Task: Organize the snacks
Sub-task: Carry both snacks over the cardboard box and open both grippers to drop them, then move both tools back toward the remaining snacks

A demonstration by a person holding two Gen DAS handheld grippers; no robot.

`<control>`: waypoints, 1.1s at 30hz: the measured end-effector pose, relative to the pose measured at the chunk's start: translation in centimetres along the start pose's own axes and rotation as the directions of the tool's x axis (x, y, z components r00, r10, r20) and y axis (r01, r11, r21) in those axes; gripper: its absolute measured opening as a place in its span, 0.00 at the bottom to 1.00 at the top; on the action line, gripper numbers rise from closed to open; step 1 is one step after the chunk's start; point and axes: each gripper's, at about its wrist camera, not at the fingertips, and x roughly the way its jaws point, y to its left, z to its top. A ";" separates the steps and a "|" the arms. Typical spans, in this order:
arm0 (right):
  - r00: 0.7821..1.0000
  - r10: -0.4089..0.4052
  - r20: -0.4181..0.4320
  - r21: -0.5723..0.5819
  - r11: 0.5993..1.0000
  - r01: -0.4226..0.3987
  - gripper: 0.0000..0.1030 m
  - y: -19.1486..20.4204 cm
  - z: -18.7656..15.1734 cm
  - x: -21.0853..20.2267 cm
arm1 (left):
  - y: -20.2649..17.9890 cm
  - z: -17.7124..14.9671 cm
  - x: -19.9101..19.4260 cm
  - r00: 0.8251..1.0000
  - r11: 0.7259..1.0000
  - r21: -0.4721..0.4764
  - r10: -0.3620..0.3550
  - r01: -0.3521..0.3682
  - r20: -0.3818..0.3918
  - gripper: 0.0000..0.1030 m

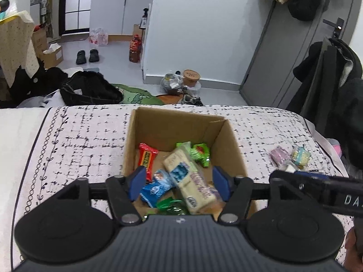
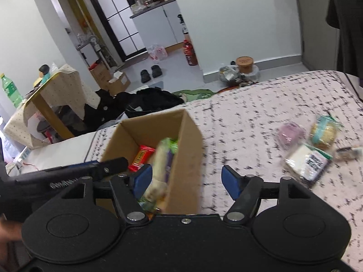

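Snacks [image 1: 181,172] in cardboard box [image 1: 172,124] on patterned bedspread [image 1: 79,140], cluttered room floor, both grippers' fingers released

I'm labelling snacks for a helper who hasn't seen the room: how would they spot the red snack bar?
Find the open cardboard box on the patterned bedspread. Inside, against its left wall, lies the red snack bar, lengthwise. It is the only red wrapper there, with a yellow label strip; its neighbours are a blue packet, green packets and a long pale pack.
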 end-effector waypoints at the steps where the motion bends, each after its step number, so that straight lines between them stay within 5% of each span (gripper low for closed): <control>1: 1.000 -0.008 0.001 0.003 1.000 0.008 0.69 -0.4 -0.1 -0.2 | -0.3 -0.1 0.0 1.000 1.000 0.001 -0.007 0.007 0.002 0.68; 15: 0.996 -0.084 0.035 0.030 0.996 0.083 0.91 -4.7 -0.1 -3.8 | -4.5 -0.4 0.7 0.998 0.997 0.048 -0.067 0.067 0.005 1.00; 33: 0.983 -0.178 0.053 0.099 0.980 0.172 1.00 -10.1 -0.6 -6.8 | -10.2 -0.1 1.9 0.989 0.984 0.105 -0.146 0.146 -0.006 1.00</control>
